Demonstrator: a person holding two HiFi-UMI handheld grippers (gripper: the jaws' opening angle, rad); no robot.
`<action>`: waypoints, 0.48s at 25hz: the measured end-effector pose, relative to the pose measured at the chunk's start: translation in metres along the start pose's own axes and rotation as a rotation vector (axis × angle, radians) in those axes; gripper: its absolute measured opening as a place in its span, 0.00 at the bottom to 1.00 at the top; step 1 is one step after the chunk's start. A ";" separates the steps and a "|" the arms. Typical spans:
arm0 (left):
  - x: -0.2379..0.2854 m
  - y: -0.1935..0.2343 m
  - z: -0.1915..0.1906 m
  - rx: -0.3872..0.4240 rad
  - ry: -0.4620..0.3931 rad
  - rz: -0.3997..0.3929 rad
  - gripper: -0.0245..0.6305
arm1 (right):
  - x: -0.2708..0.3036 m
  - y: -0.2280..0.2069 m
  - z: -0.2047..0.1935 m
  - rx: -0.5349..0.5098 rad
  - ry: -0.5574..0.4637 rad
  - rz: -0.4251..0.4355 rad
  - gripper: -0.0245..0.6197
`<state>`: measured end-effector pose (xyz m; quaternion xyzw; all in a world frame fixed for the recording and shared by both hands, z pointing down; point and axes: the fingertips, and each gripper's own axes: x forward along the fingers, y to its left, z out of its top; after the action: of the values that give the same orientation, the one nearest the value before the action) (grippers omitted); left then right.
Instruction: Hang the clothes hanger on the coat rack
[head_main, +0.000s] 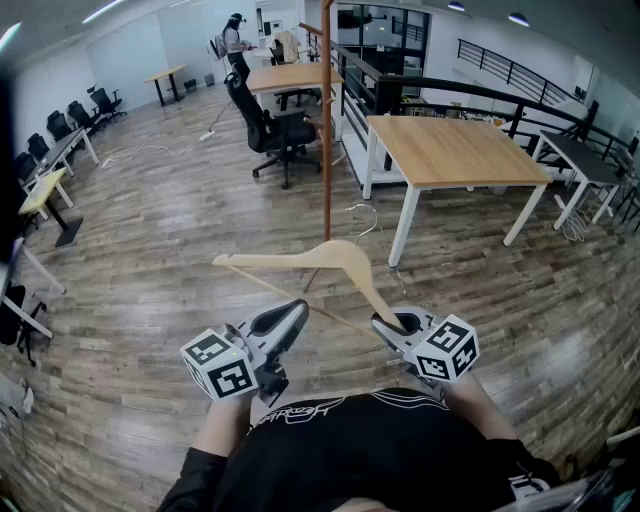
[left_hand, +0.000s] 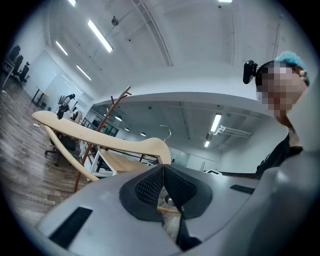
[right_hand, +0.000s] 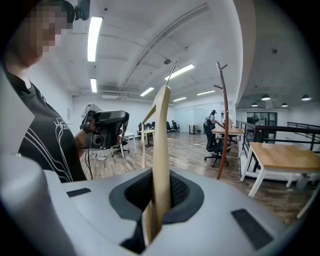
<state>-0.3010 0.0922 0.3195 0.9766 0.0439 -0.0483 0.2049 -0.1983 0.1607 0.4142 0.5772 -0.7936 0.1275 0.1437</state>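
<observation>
A light wooden clothes hanger (head_main: 300, 262) is held out over the floor in front of me. My right gripper (head_main: 385, 322) is shut on its right shoulder, and in the right gripper view the wood (right_hand: 161, 150) rises straight out from between the pads, metal hook (right_hand: 171, 70) on top. My left gripper (head_main: 297, 312) sits shut beside the hanger's thin lower bar. Its pads meet (left_hand: 163, 172), the bar shows in the slit below them, and I cannot tell if it is pinched. The brown coat rack pole (head_main: 327, 120) stands ahead, beyond the hanger.
A wooden table with white legs (head_main: 450, 150) stands right of the rack, and a black office chair (head_main: 270, 125) to its left. More desks and chairs line the left wall (head_main: 50, 160). A person (head_main: 235, 40) stands far back. A black railing (head_main: 520, 100) runs at the right.
</observation>
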 end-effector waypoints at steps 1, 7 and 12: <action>0.001 0.000 -0.002 -0.002 0.001 0.000 0.05 | 0.000 -0.002 -0.002 -0.001 -0.002 0.000 0.12; 0.018 0.000 -0.004 0.006 0.003 0.007 0.05 | -0.003 -0.019 -0.002 -0.021 -0.014 0.015 0.12; 0.041 0.005 -0.004 0.002 -0.004 0.017 0.05 | -0.003 -0.043 -0.003 -0.038 -0.007 0.025 0.12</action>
<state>-0.2599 0.0918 0.3207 0.9771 0.0353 -0.0488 0.2043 -0.1560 0.1514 0.4172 0.5651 -0.8035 0.1121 0.1502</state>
